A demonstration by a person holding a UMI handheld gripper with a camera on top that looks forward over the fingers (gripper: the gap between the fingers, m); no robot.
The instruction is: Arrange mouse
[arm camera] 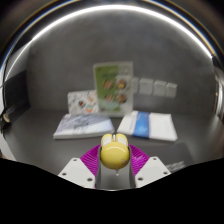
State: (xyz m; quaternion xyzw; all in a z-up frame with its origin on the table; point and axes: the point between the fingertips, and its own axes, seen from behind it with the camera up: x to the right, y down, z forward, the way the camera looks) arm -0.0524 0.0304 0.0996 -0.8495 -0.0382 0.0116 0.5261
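Note:
A small yellow mouse (113, 152) sits between my gripper's (113, 158) two fingers, its rounded back toward the camera. The magenta pads (92, 157) press against it on both sides, so the fingers are shut on it. It appears held above the grey table (40, 140); its underside is hidden.
Beyond the fingers lie a white booklet (82, 125) on the left and a blue-and-white booklet (152, 125) on the right. Further back stand a green-bordered picture card (113, 87), a smaller picture card (82, 102) and several white boxes (152, 88) by the wall.

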